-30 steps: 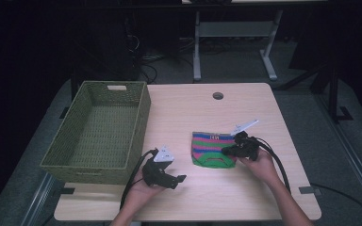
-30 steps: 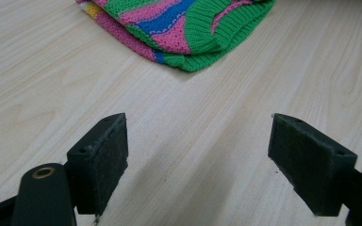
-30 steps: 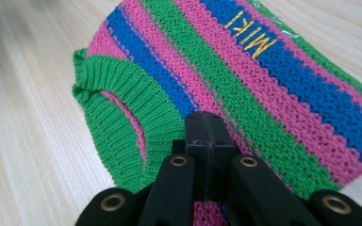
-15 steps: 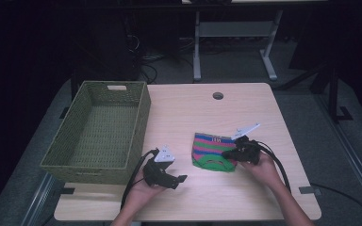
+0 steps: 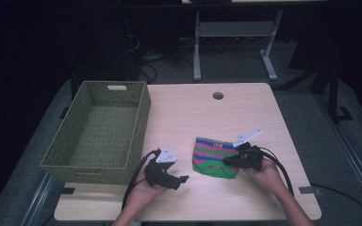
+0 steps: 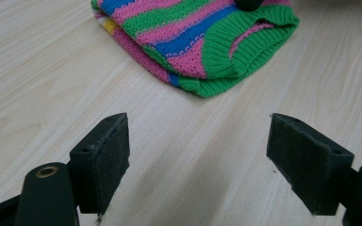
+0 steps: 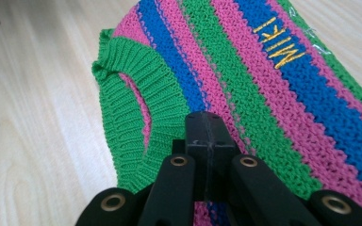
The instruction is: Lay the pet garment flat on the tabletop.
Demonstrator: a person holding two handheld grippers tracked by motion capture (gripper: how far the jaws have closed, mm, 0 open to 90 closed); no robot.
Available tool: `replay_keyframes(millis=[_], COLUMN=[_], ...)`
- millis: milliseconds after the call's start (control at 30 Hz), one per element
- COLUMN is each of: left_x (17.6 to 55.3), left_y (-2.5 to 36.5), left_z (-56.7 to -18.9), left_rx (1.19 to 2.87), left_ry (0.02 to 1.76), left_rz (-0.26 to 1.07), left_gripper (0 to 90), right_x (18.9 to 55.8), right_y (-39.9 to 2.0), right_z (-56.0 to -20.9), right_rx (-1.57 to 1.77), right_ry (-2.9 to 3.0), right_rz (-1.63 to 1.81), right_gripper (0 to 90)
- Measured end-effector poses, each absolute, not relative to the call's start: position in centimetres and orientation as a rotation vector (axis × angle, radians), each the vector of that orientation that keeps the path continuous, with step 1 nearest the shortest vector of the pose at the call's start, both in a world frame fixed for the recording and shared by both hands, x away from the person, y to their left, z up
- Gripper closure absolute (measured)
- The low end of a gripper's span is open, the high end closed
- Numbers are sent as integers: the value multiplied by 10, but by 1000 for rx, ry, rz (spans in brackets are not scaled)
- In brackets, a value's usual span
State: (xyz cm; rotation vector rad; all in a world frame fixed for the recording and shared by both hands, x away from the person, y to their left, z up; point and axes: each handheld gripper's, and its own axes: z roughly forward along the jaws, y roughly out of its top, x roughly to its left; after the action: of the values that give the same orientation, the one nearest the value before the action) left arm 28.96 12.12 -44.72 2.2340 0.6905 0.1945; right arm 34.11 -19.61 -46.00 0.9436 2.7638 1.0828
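The right gripper is pinching the striped knit sweater at its green ribbed edge, jaws fully closed on the fabric. The sweater is lying folded on the table, right of the wicker basket. The left gripper is waiting wide open, nothing between its pads. I'd be grabbing the opposite edge with it so the sweater lifts without unfolding.

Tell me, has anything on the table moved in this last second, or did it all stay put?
Very little changed. The right gripper shifted slightly toward the left gripper, its jaws shut and resting on the striped knitted garment; whether they pinch the fabric I cannot tell. The garment stayed folded in its place. The left gripper stayed open on the bare table, and the green basket did not move.
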Motion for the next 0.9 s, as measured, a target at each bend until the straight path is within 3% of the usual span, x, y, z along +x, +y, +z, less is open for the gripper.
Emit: replay_keyframes(millis=[900], left_x=[287], left_y=[90], left_z=[-440], left_rx=[2255], left_ry=[561], left_rz=[153], left_gripper=[251], right_x=[301], right_y=[-196], right_z=[-459], right_rx=[770], right_ry=[2816], right_rz=[1056], right_gripper=[897])
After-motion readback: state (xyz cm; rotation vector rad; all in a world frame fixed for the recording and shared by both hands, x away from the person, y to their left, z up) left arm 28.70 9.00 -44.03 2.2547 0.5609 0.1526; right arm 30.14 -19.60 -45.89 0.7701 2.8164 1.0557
